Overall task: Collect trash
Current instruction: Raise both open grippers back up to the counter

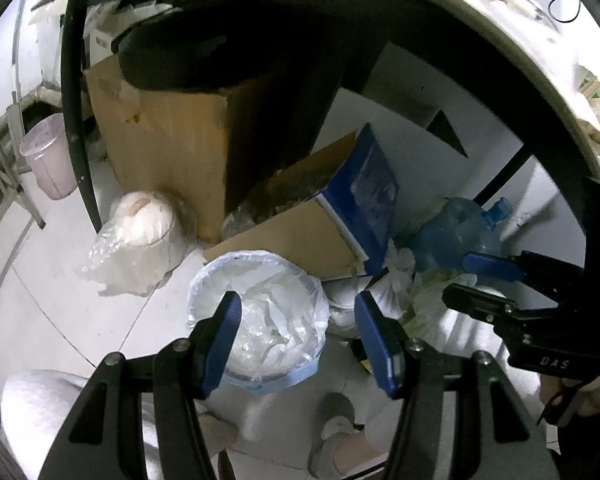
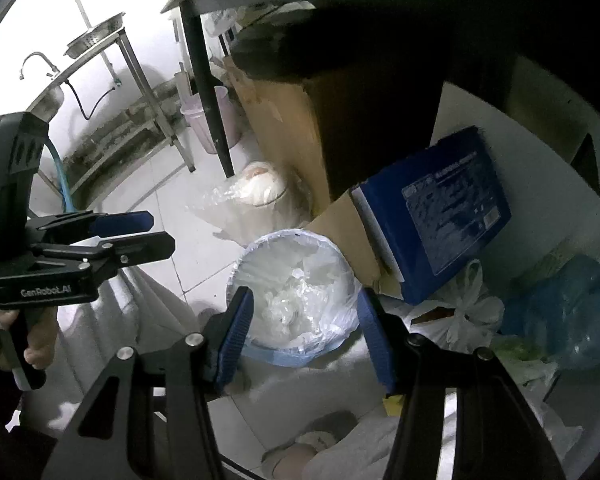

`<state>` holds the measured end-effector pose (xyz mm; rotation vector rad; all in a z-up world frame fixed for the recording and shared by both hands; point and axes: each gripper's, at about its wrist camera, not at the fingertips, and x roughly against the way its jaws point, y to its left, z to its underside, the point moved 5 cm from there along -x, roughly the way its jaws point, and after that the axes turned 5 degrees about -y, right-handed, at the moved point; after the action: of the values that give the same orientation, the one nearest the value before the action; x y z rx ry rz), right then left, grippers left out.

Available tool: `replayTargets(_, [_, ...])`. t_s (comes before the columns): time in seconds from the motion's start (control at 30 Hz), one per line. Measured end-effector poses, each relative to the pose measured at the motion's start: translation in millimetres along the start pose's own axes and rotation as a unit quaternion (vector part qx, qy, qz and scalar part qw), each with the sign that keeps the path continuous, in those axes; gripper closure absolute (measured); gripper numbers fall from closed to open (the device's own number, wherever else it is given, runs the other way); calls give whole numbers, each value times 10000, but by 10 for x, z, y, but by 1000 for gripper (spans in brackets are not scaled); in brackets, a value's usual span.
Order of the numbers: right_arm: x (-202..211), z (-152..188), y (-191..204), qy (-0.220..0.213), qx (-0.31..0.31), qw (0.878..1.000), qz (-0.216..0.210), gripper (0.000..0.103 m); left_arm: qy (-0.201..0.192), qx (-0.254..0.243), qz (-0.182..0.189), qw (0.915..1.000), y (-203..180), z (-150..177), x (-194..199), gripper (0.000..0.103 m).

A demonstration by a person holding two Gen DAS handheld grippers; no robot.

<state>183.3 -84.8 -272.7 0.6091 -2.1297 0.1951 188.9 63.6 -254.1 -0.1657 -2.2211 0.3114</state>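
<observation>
A round trash bin (image 1: 204, 300) (image 2: 252, 256) lined with a clear bag stands on the tiled floor, holding crumpled white plastic (image 1: 268, 320) (image 2: 296, 296). My left gripper (image 1: 300, 338) hangs above it, open, with nothing between its blue pads. My right gripper (image 2: 305, 334) also hovers over the bin, open and empty. Each gripper shows in the other's view: the right gripper (image 1: 460, 278) at the right edge, the left gripper (image 2: 160, 230) at the left edge, both held by a hand. A tied white bag (image 1: 396, 280) (image 2: 468, 312) lies right of the bin.
Under a table stand a tall cardboard box (image 1: 168, 136) (image 2: 284, 128), a blue carton (image 1: 372, 192) (image 2: 452, 208), a blue water jug (image 1: 456, 232) (image 2: 568, 308) and a bagged white item (image 1: 140, 224) (image 2: 256, 188). A pink bin (image 1: 48, 156), a table leg (image 2: 208, 80) and a metal sink stand (image 2: 100, 60) are at the left. The person's shoes (image 1: 336, 432) are below.
</observation>
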Motion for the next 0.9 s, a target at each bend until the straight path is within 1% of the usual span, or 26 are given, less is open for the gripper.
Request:
replayTargets(0.43, [570, -23, -47, -498, 8, 9987, 145, 51, -498, -254, 24, 9984, -308, -167, 488, 44])
replayTargets(0.53, [696, -53, -57, -623, 6, 9979, 162, 51, -718, -227, 96, 9971, -389, -229, 664, 44])
replayTargets(0.67, [861, -88, -86, -795, 5, 9967, 151, 51, -993, -332, 85, 9945, -524, -338, 898, 44])
replayTargets(0.9, [1127, -129, -100, -1066, 24, 9942, 105, 51, -1263, -520, 95, 9906, -730, -451, 1146, 44])
